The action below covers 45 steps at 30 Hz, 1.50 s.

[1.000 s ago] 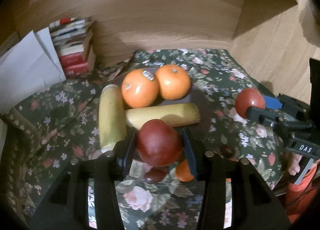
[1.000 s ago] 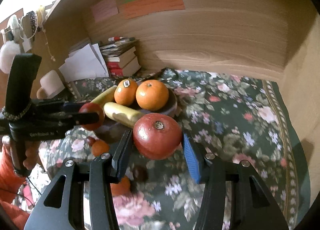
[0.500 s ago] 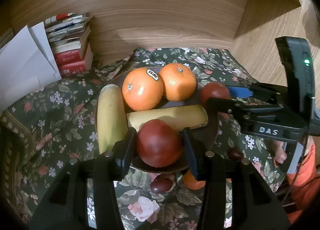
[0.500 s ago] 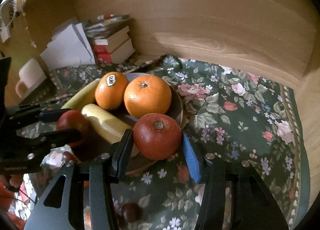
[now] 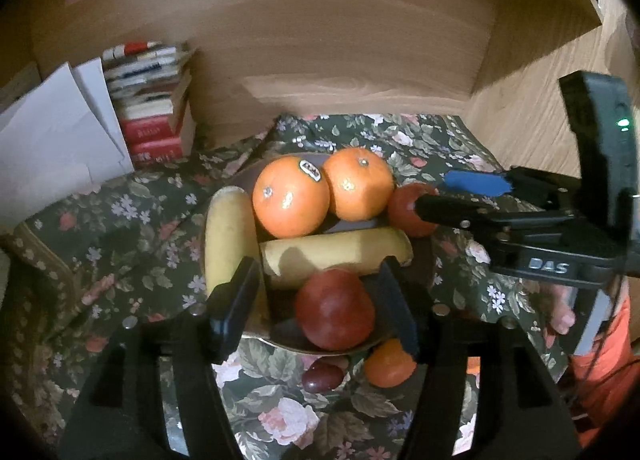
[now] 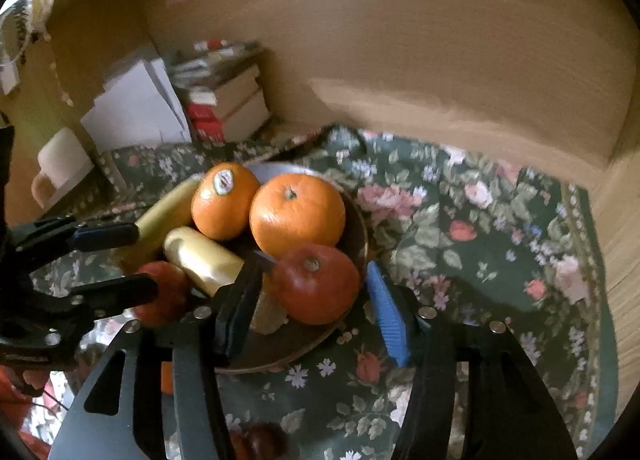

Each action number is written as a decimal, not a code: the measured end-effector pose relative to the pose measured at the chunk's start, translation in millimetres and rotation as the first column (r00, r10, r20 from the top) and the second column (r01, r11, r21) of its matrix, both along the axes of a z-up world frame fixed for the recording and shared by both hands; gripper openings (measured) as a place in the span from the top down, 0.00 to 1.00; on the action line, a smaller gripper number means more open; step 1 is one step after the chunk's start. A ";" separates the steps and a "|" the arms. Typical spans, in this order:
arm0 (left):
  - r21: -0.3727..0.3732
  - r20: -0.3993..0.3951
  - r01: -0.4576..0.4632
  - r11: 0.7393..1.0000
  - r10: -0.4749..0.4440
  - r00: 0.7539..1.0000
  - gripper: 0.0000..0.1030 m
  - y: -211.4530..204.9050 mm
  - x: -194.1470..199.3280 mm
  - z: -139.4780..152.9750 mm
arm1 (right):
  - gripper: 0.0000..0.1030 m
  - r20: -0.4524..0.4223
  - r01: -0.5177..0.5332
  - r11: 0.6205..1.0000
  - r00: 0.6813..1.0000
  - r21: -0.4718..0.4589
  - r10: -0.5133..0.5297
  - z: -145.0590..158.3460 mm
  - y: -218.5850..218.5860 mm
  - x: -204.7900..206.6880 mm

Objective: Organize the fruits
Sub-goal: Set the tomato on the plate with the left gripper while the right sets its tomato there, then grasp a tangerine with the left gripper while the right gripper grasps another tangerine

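A dark bowl (image 5: 280, 340) on the floral cloth holds two oranges (image 5: 290, 200), two bananas (image 5: 336, 256) and two red apples. My left gripper (image 5: 320, 308) is open around a dark red apple (image 5: 334, 310) that rests in the bowl's front. My right gripper (image 6: 308, 304) is open around a red apple (image 6: 316, 284) that sits at the bowl's right rim (image 6: 356, 216). In the left wrist view the right gripper (image 5: 452, 196) reaches in from the right, with that apple (image 5: 404, 212) between its fingers.
A small orange fruit (image 5: 388, 366) and a dark plum (image 5: 322, 376) lie on the cloth in front of the bowl. Books (image 5: 154, 108) and white paper (image 5: 52, 144) stand at the back left. Wooden walls close in the back and right.
Both grippers have opened and let their apples rest in the bowl. Both moved forward and down over the bowl.
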State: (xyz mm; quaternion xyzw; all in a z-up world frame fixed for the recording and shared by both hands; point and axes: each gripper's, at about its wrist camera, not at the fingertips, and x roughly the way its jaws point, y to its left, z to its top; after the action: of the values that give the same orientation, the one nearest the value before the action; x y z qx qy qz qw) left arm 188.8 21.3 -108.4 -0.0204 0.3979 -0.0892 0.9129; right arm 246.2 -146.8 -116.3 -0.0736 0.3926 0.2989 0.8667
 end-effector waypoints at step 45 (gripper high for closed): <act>-0.035 -0.081 0.056 0.998 -0.059 0.995 0.62 -29.9 -74.1 -48.1 | 0.68 0.010 -0.068 0.997 0.998 -0.038 0.069 -42.6 -11.0 -107.4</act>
State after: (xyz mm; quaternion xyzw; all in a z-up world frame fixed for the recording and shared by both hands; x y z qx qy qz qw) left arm 114.6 -8.5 -156.5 -0.0273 0.4339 -0.1211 0.8924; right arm 138.8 -157.9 -159.0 -0.1050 0.3904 0.3205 0.8566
